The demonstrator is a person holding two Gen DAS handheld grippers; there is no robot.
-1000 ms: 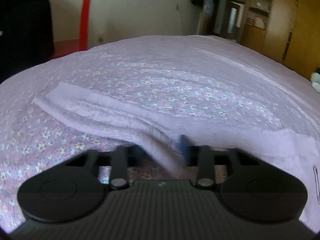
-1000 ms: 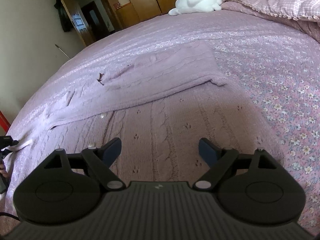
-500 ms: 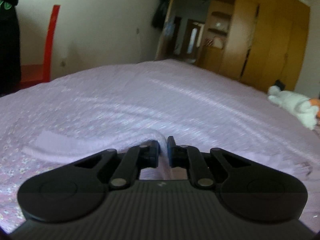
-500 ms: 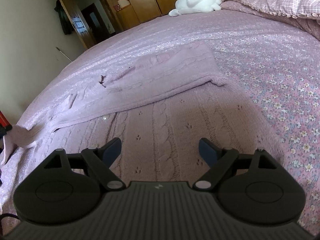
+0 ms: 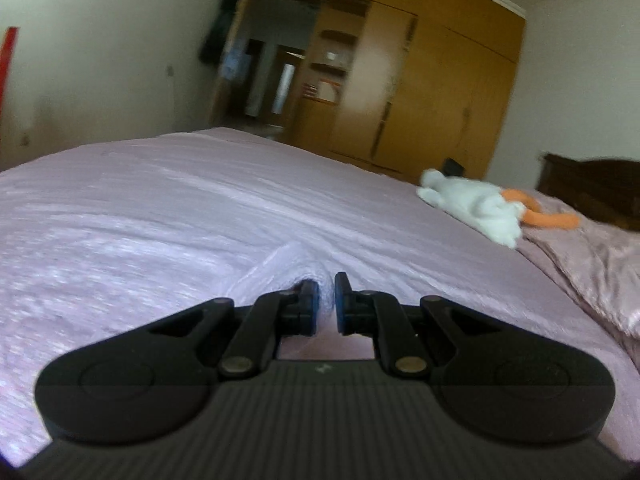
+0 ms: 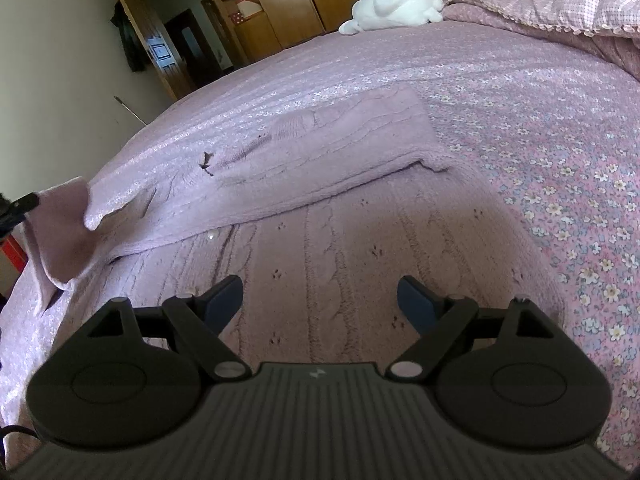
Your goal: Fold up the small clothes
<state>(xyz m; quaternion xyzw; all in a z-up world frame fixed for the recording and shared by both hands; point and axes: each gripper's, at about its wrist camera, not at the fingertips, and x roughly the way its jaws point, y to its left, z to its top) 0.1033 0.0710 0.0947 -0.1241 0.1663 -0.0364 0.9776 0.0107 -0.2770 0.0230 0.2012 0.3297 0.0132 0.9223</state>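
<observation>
Left gripper (image 5: 327, 304): jaws pinching a sleeve (image 5: 298, 266) of the cardigan (image 6: 320, 240), lifted off the bed (image 6: 560, 128). Mid-fold, probably; next, carry across onto the body and release. Right gripper (image 6: 320, 300): jaws spread, over the knit body just ahead, holding nothing.

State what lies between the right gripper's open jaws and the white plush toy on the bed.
In the right wrist view: the lilac knitted sweater, then bare floral bedspread up to the plush toy.
</observation>
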